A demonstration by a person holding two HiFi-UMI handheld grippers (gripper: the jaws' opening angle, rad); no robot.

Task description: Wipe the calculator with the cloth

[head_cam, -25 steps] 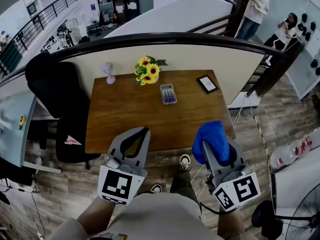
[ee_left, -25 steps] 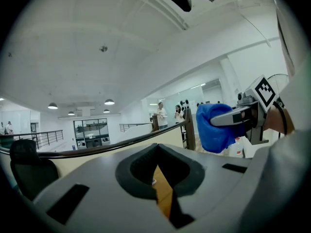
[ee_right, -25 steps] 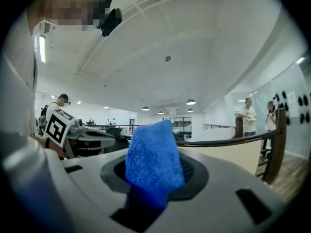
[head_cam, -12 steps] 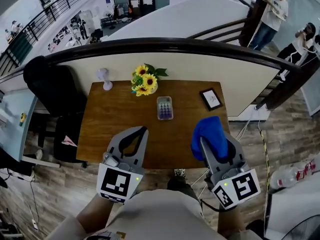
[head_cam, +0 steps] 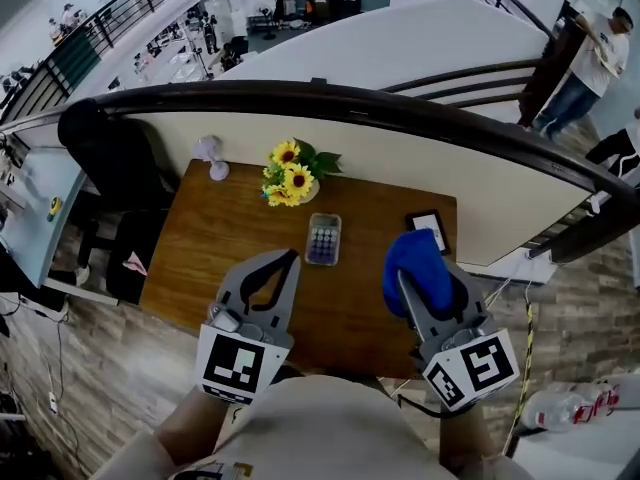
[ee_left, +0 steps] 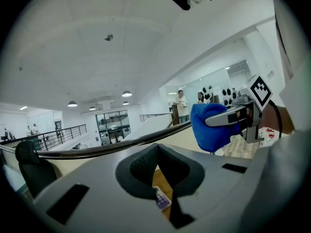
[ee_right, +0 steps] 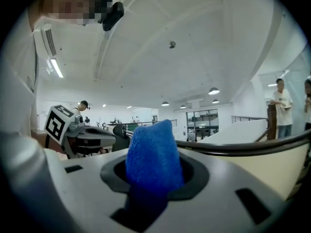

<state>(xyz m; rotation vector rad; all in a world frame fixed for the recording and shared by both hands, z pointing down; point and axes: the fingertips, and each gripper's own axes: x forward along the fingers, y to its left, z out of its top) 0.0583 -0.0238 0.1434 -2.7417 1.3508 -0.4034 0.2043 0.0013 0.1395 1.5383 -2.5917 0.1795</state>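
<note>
wood table point(head_cam: 215, 243) | on it: calc point(head_cam: 323, 239) mid | sunflowers point(head_cam: 290, 180) | frame point(head_cam: 430, 228) | sm pale stand point(head_cam: 211, 156) far-left corner

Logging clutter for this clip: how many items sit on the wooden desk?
4: small white object back left, sunflowers beside it, calculator centre, dark frame right, partly behind the cloth.

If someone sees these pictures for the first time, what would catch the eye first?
Most striking is the bright blue cloth, clamped in the right gripper and held over the near right part of the wooden table. Next come the yellow sunflowers at the table's far edge, with the small calculator lying just in front of them. The left gripper is shut and empty.
</note>
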